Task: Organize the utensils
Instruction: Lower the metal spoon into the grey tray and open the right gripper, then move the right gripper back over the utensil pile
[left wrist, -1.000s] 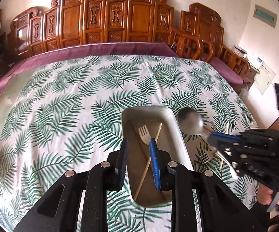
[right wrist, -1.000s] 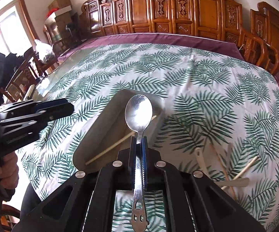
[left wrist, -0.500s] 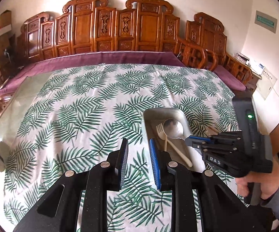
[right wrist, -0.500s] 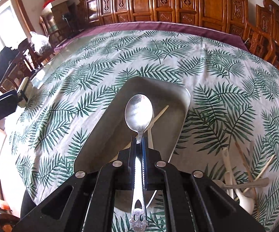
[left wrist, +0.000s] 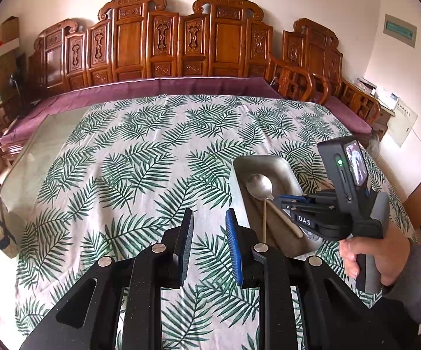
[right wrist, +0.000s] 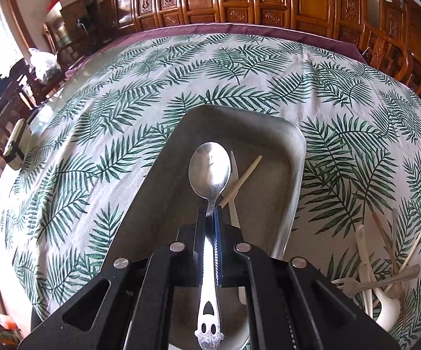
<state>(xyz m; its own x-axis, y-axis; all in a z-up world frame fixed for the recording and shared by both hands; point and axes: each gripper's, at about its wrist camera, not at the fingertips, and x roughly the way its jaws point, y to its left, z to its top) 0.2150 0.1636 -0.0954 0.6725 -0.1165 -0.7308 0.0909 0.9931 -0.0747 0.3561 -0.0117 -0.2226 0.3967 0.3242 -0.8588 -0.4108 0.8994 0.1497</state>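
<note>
A polished metal spoon [right wrist: 209, 172], oval-bowled and mirror-bright, is clamped by its neck between the closed black jaws of the right gripper [right wrist: 209, 211]; its flat handle, pierced with a face-like cutout at the end, runs back between the ribbed pads. The spoon's bowl is held over the inside of a rectangular, round-cornered metal tray [right wrist: 293, 151] with a dull brushed finish. Inside the tray a pale slender fork [right wrist: 234, 201] and a thin wooden chopstick [right wrist: 246, 175] are seen lying crossed beneath the spoon. On the cloth just right of the tray a loose heap of utensils [right wrist: 376, 274] is noted: a metal fork, cream-coloured plastic pieces and wooden sticks. The left gripper [left wrist: 209, 230] is held partly open, nothing between its blue-edged pads, over bare tablecloth left of the tray. The tablecloth [left wrist: 140, 160] is off-white fabric printed with green palm fronds. A hand [left wrist: 376, 256] in a grey sleeve is seen around the right gripper's handle. Carved, glossy brown wooden chairs [left wrist: 158, 43] are ranged behind the table.
</note>
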